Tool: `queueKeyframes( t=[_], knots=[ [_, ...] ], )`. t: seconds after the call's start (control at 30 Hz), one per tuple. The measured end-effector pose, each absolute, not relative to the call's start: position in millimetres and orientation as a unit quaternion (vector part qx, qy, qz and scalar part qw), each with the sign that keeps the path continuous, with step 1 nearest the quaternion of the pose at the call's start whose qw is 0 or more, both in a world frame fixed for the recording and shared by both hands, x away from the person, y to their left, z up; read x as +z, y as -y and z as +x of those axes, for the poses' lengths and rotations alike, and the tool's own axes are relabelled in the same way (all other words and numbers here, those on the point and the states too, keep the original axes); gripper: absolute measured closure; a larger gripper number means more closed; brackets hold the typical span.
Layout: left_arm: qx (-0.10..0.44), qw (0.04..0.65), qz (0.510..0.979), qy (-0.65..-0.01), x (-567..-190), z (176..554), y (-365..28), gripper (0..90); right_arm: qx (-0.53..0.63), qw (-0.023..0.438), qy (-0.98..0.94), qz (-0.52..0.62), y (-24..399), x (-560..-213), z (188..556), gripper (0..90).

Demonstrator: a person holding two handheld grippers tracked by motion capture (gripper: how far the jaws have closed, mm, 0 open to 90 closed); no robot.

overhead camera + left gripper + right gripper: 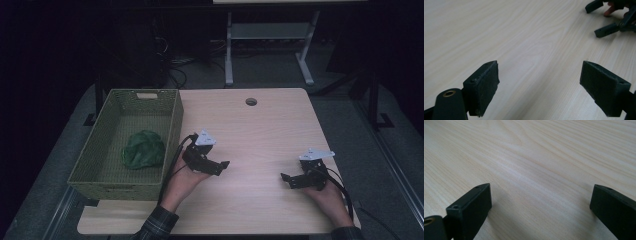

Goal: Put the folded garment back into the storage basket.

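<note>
Resting on a pale wooden table point(260, 130), two hand-held grippers point toward each other across bare wood, both with jaws spread wide and nothing between them.

The left gripper point(223, 165) sits near the table's left half, just beside a green woven basket point(175, 125), its black jaws aimed to the right. A grey three-cornered plate tops it, and a black cable loops back past the person's left hand point(186, 176), whose plaid sleeve point(157, 225) enters from the bottom edge. In the left gripper view the same tool point(540, 82) shows two padded jaws set far apart over the wood grain, with the other gripper point(610, 18) visible at the upper right.

The right gripper point(287, 180) lies near the table's right edge, jaws aimed left, held in the right hand point(327, 197). Its own view point(540, 205) shows the jaws parted wide above the tabletop, holding nothing.

Inside the basket, toward its near end, lies a green leafy vegetable point(144, 149), resembling lettuce, well apart from the right gripper and separated from the left one by the basket's wall. The basket stands at the table's left edge, its long side running away from the person.

A round cable hole point(251, 101) marks the table's far side. Beyond it, a white desk frame point(270, 45) stands in a dark room.
</note>
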State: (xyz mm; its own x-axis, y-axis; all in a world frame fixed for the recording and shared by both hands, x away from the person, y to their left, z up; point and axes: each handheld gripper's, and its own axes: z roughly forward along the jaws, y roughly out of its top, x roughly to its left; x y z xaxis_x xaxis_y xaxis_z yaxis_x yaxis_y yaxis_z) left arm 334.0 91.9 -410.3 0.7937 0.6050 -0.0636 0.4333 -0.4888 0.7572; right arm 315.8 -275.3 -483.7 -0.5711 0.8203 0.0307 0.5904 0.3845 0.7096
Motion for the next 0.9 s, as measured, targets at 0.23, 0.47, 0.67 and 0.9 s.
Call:
queueKeyframes(
  t=[0.23,0.47,0.67,0.9],
  knots=[
    [0.101,0.381,0.869,-0.299,-442.4,333.0,-85.2,14.9,0.347,0.166,-0.816,0.431,275.5,-483.7,315.8,3.4],
    [0.103,0.378,0.87,-0.3,-469.7,334.5,-84.2,14.2,0.347,0.166,-0.816,0.431,275.5,-483.7,315.8,3.5],
    [0.114,0.379,0.869,-0.298,-477.9,334.5,-85.4,13.7,0.346,0.164,-0.816,0.432,275.4,-483.6,315.5,3.4],
    [0.127,0.37,0.872,-0.294,-478.8,331.4,-81.5,13.3,0.346,0.164,-0.816,0.433,275.2,-483.6,315.4,3.4]
  ],
)
